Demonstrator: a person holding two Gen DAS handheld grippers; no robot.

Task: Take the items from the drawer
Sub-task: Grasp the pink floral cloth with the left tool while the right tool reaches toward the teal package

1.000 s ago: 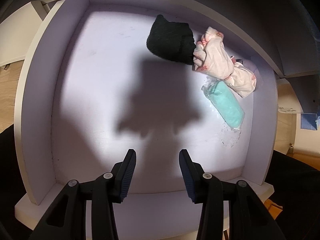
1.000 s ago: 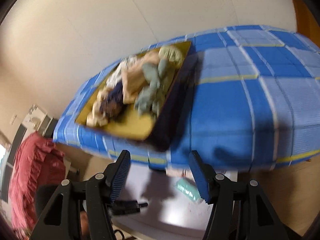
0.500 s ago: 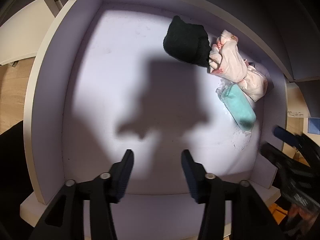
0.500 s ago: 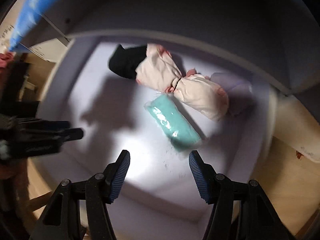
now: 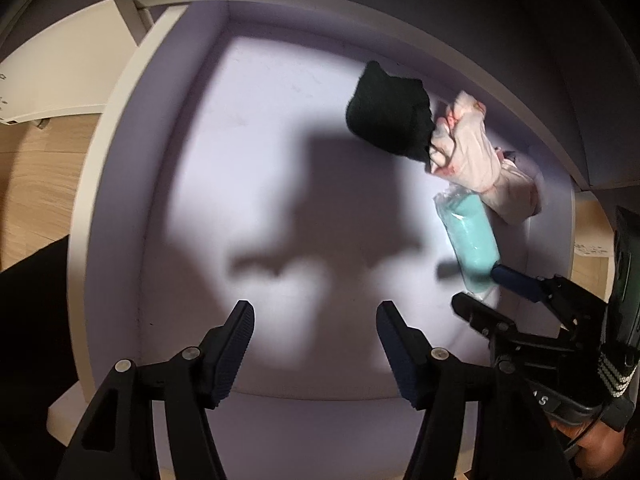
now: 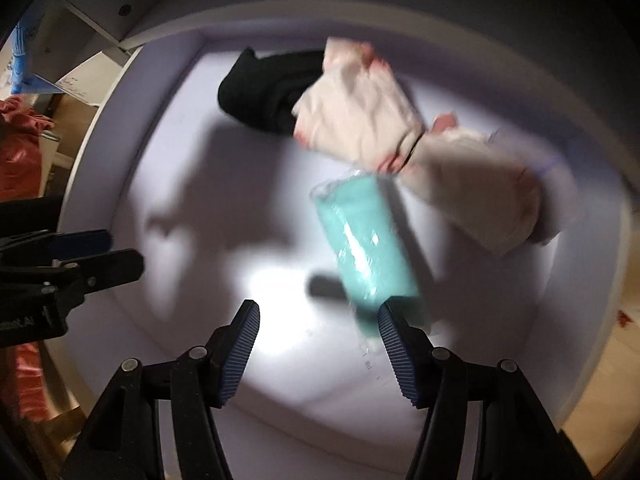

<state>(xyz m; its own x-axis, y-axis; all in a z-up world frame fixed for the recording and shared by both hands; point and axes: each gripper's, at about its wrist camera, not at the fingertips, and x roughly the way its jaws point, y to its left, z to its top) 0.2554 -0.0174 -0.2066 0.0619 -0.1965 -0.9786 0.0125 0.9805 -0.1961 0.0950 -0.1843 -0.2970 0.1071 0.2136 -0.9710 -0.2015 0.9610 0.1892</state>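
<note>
Three items remain in the white open-topped drawer [image 5: 120, 128]: a teal plastic-wrapped soft pack [image 6: 362, 248], a pale pink knotted cloth bundle [image 6: 400, 136] touching the pack's far end, and a black folded fabric piece [image 6: 260, 92] beyond the bundle.

Right gripper [image 6: 318, 336]: jaws apart, over the pack's near end, not clamping it.

Left gripper [image 5: 314, 340]: jaws opening, nothing between them, well left of the pack.

Judgement: no item is lifted yet; all three are left to take.

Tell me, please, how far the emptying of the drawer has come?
Most of the drawer floor is bare, but nothing shows what has left it. The right tongs are open by the teal packet, not gripping it. The left tongs are opening over bare floor, empty. Left inside: the packet, black cloth and pink-white bundle.
</note>
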